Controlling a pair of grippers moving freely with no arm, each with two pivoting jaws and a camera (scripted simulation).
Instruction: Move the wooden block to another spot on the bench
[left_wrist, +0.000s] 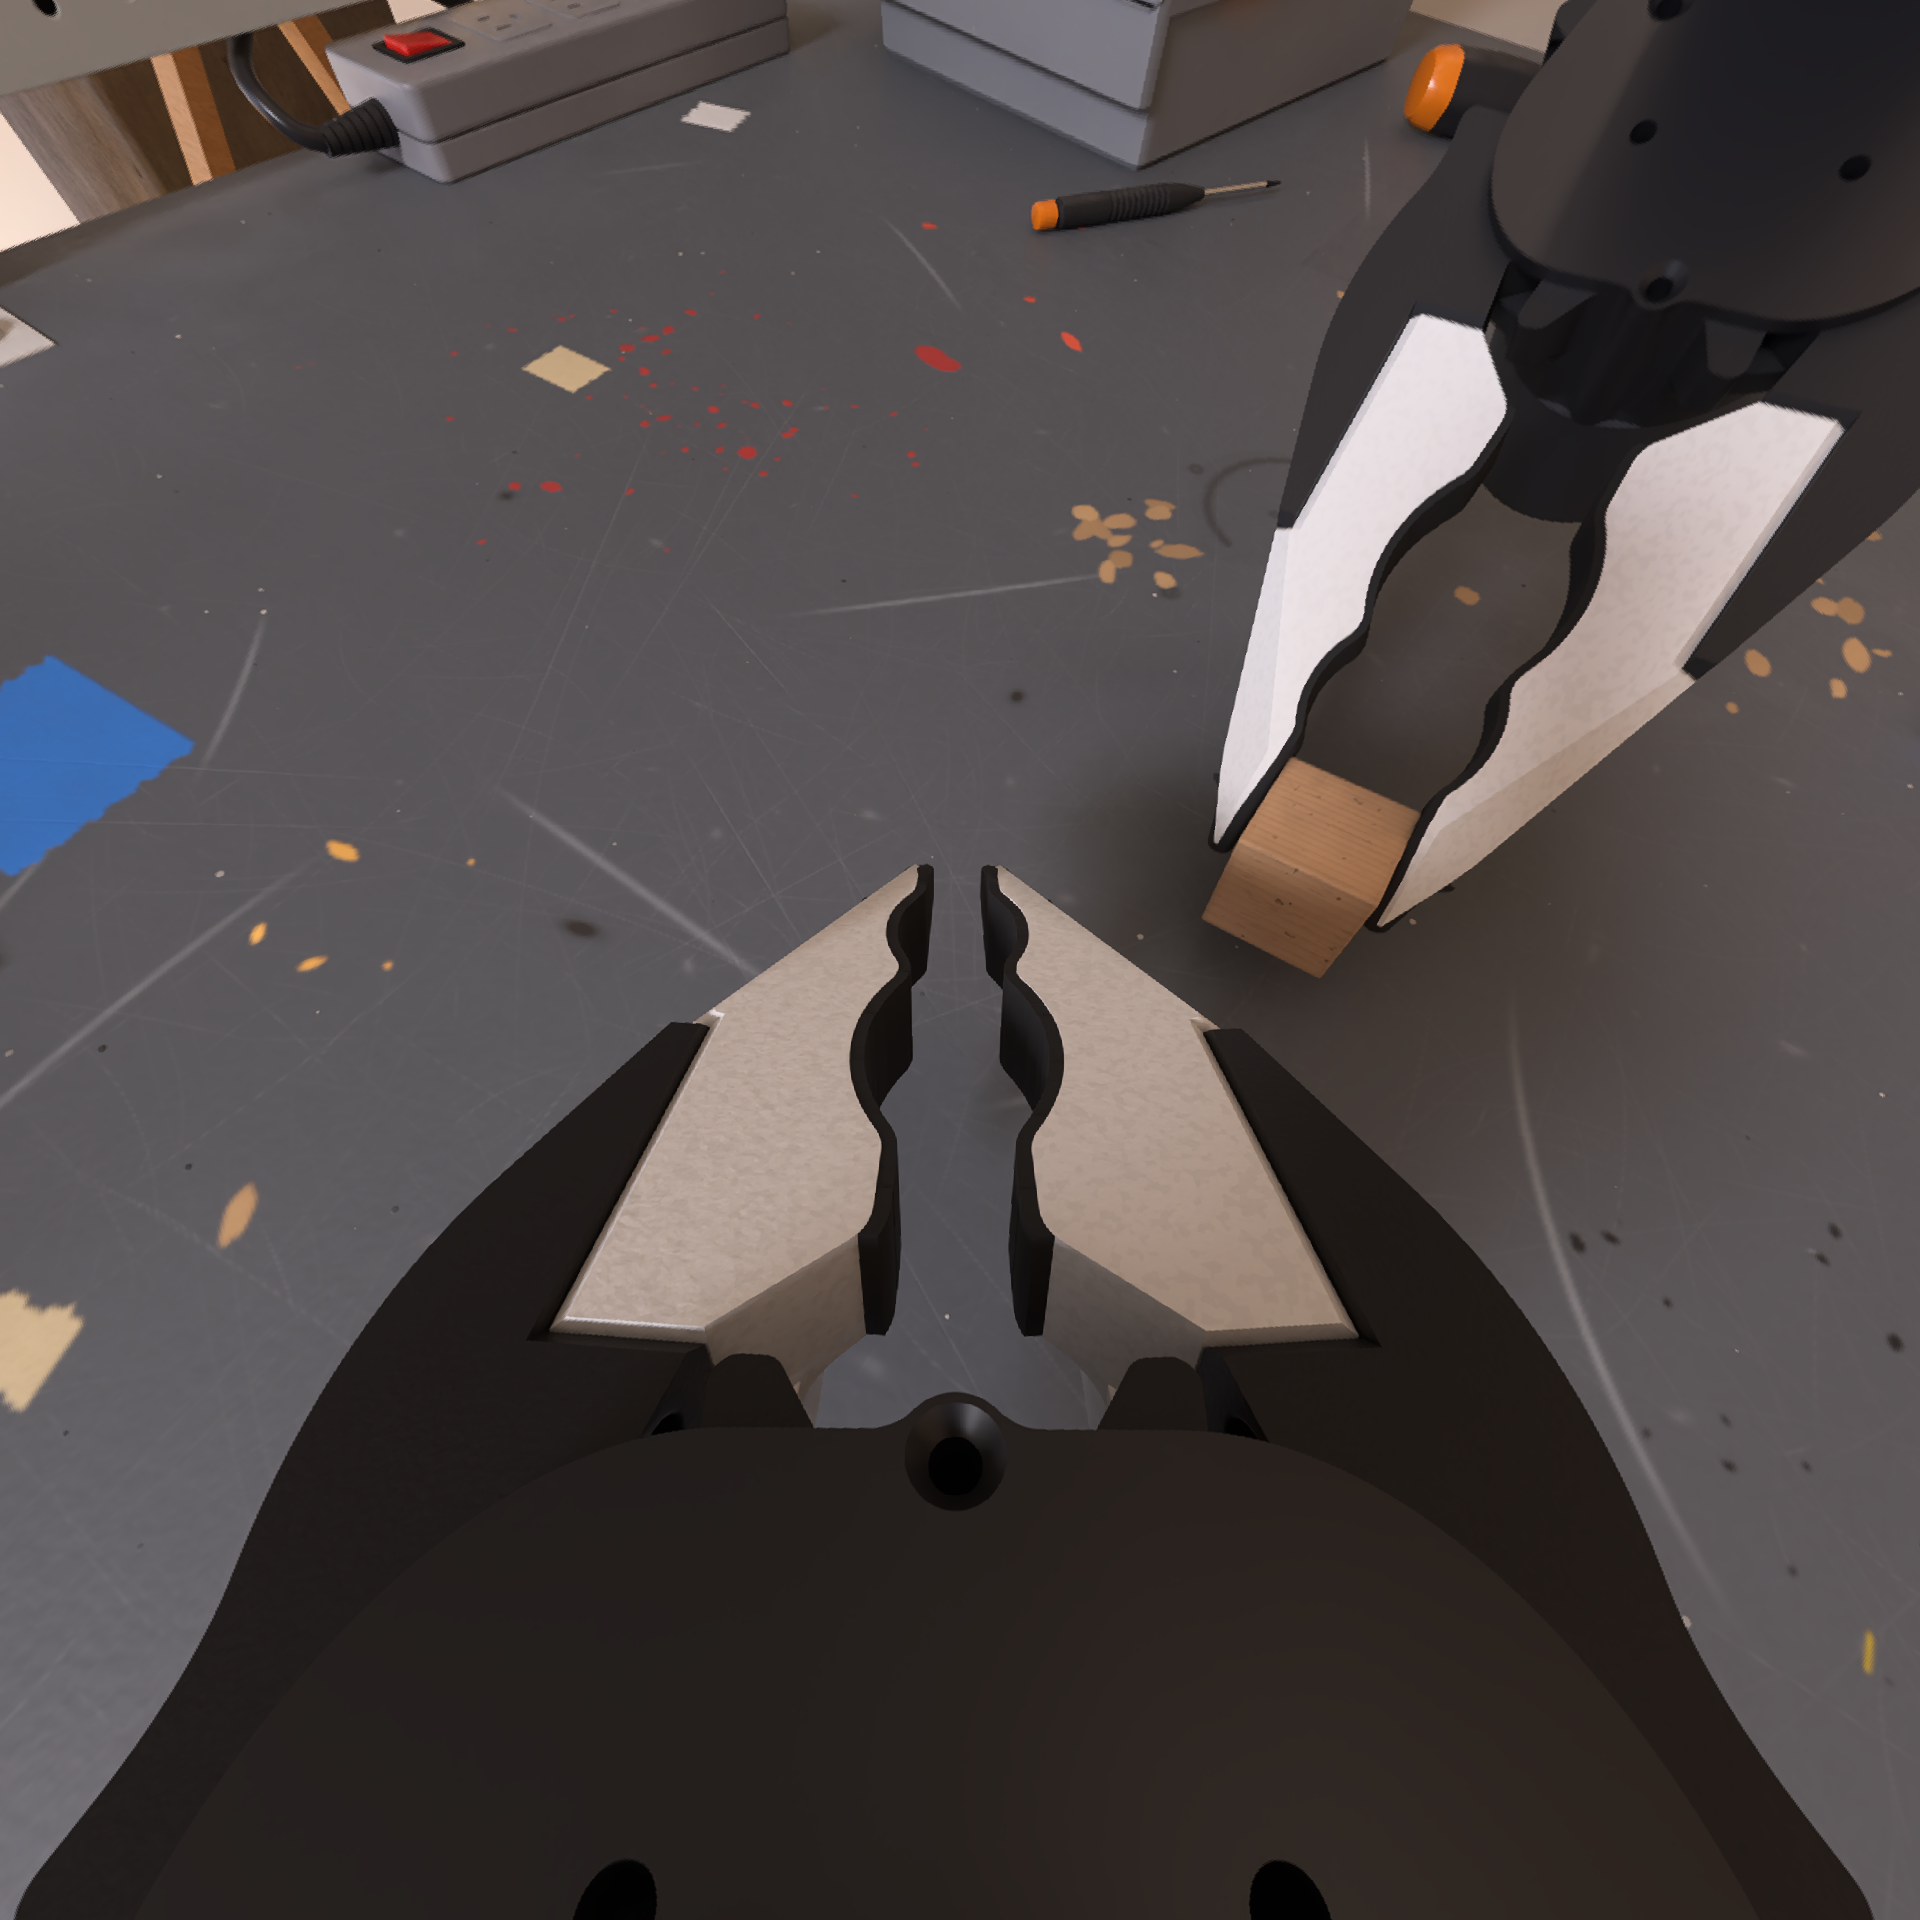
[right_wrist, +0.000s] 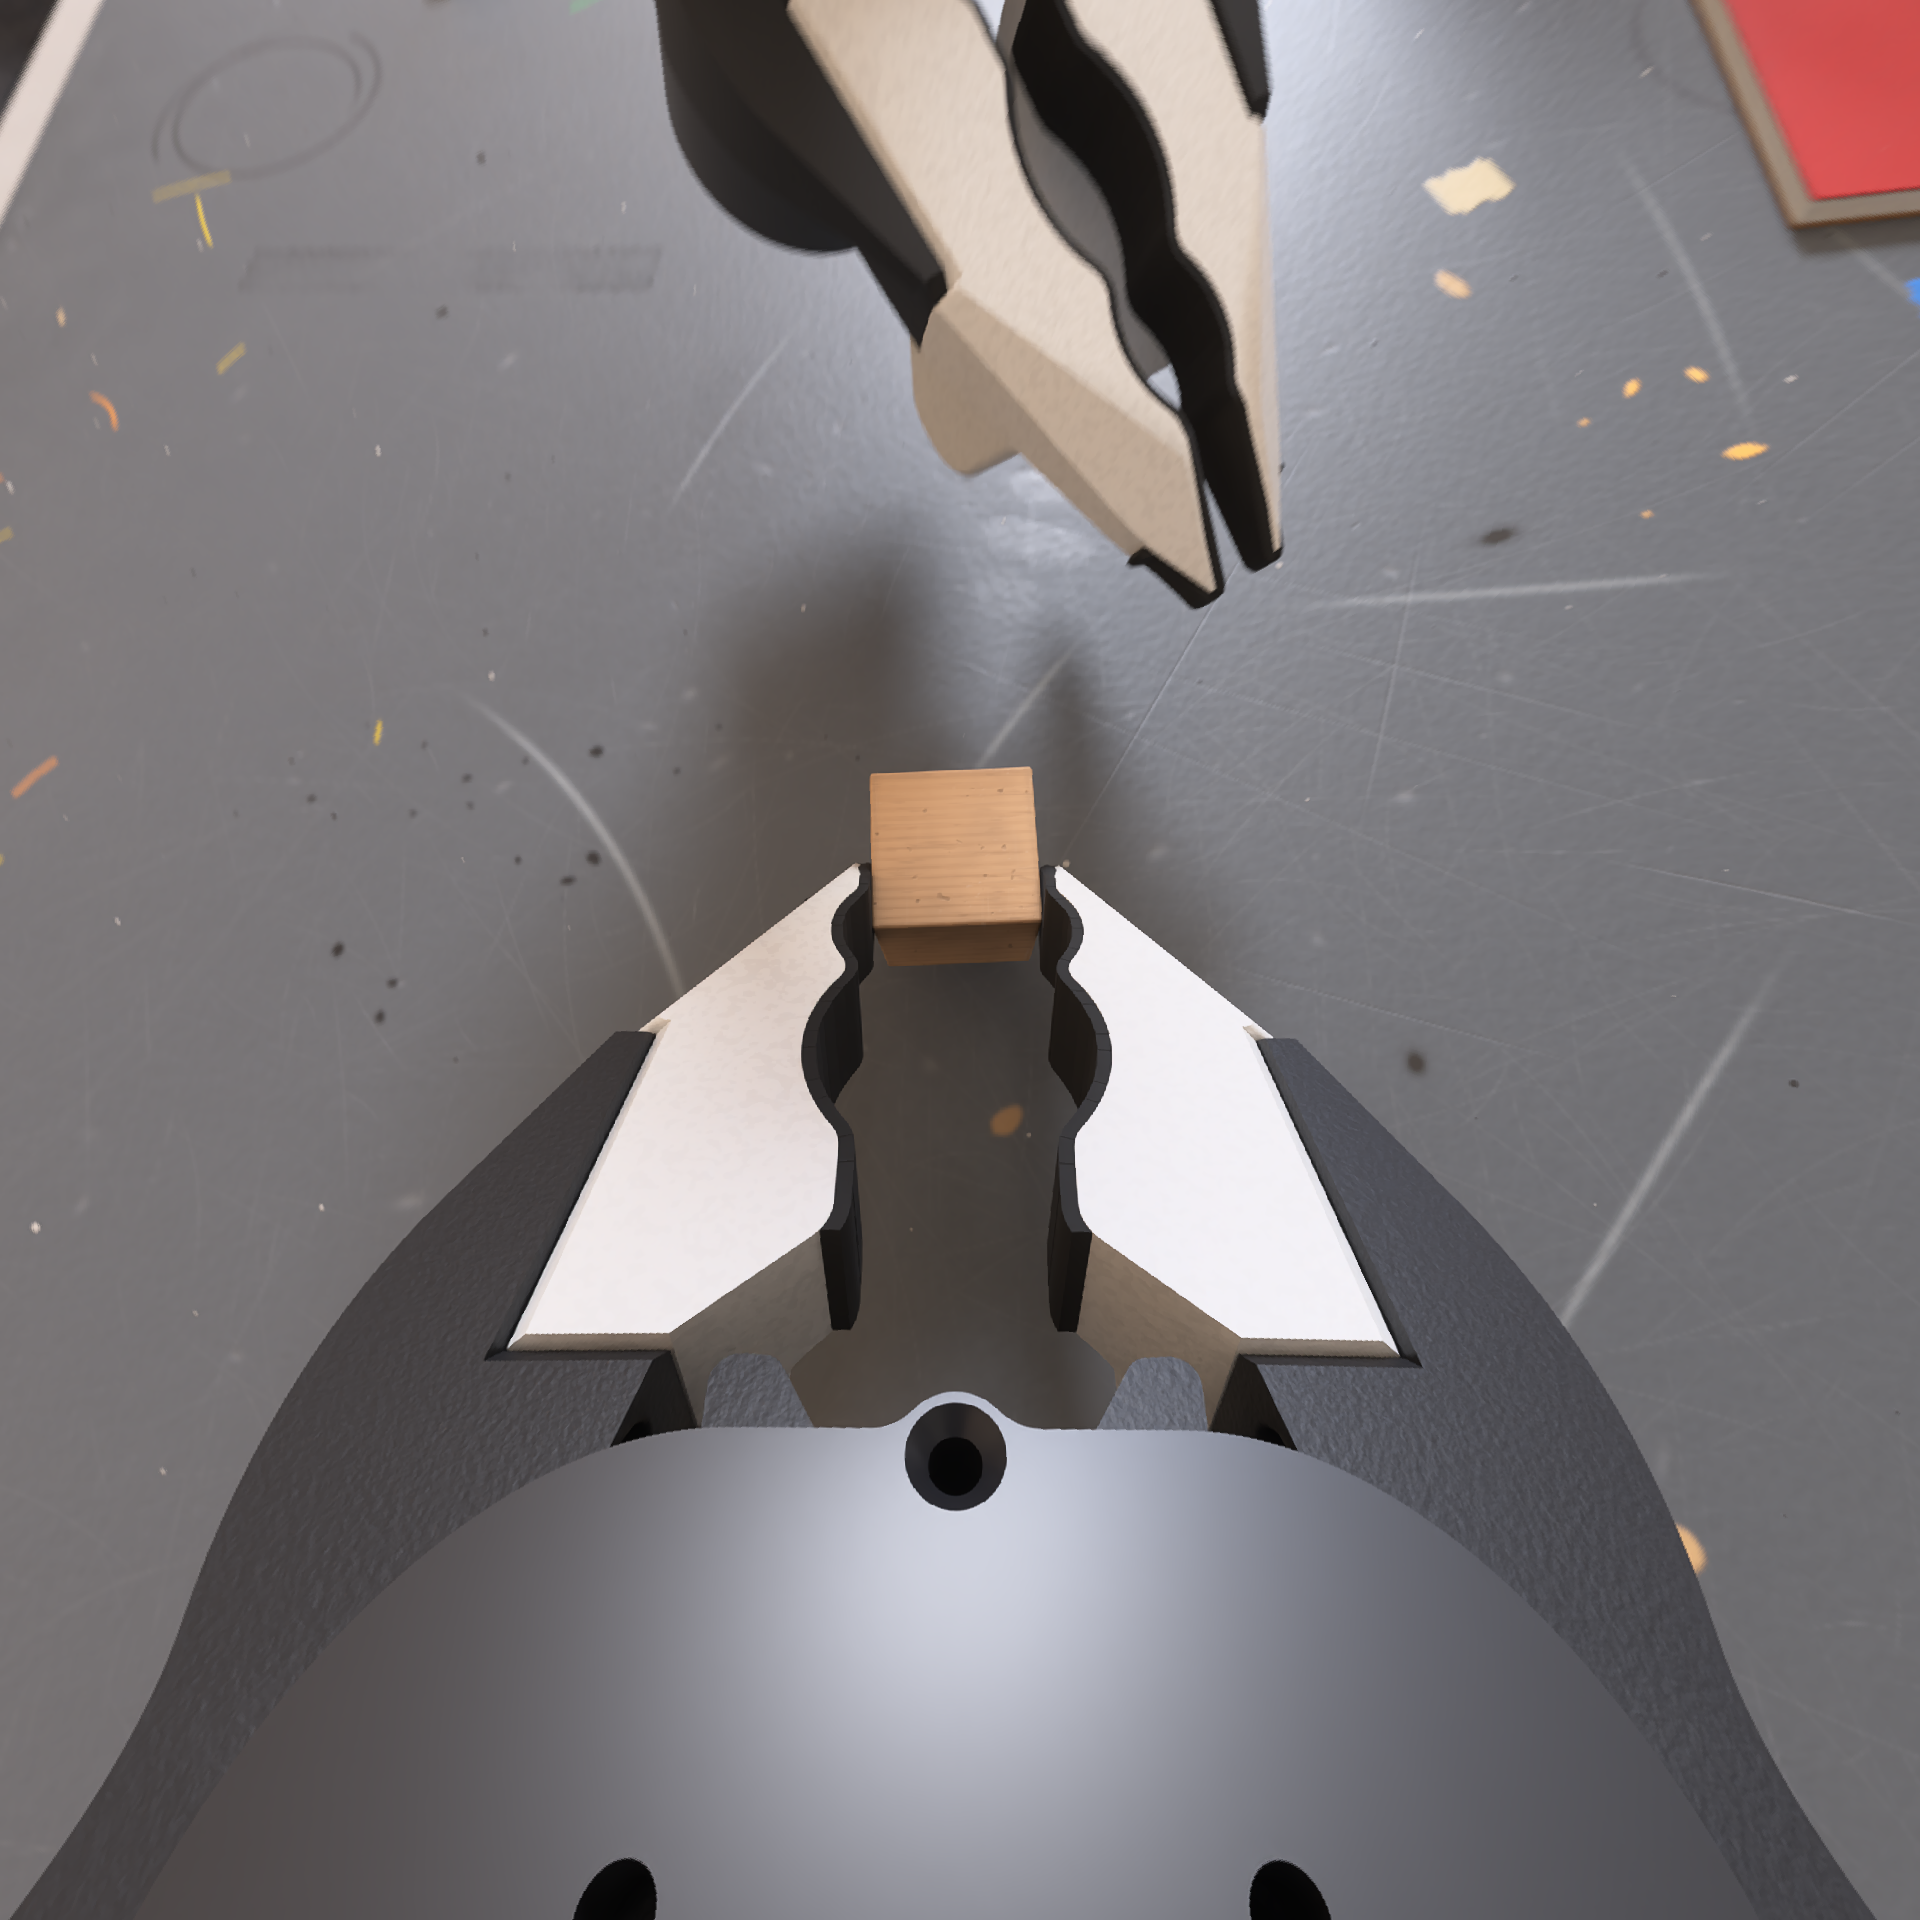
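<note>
The wooden block (right_wrist: 954, 862) is a small light-brown cube held between the tips of my right gripper (right_wrist: 956, 883), which is shut on it. In the left wrist view, the right gripper (left_wrist: 1304, 883) comes down from the upper right with the block (left_wrist: 1299, 883) at its tips, at or just above the grey bench (left_wrist: 623, 675); I cannot tell if it touches. My left gripper (left_wrist: 956, 878) is shut and empty, a little left of the block. It also shows in the right wrist view (right_wrist: 1226, 571), beyond the block.
At the far edge are a grey power strip (left_wrist: 540, 83), a grey box (left_wrist: 1122, 73), a black screwdriver with an orange end (left_wrist: 1143, 203) and an orange-capped tool (left_wrist: 1434, 88). A blue patch (left_wrist: 73, 758) marks the bench at left. A red panel (right_wrist: 1839, 94) lies far right.
</note>
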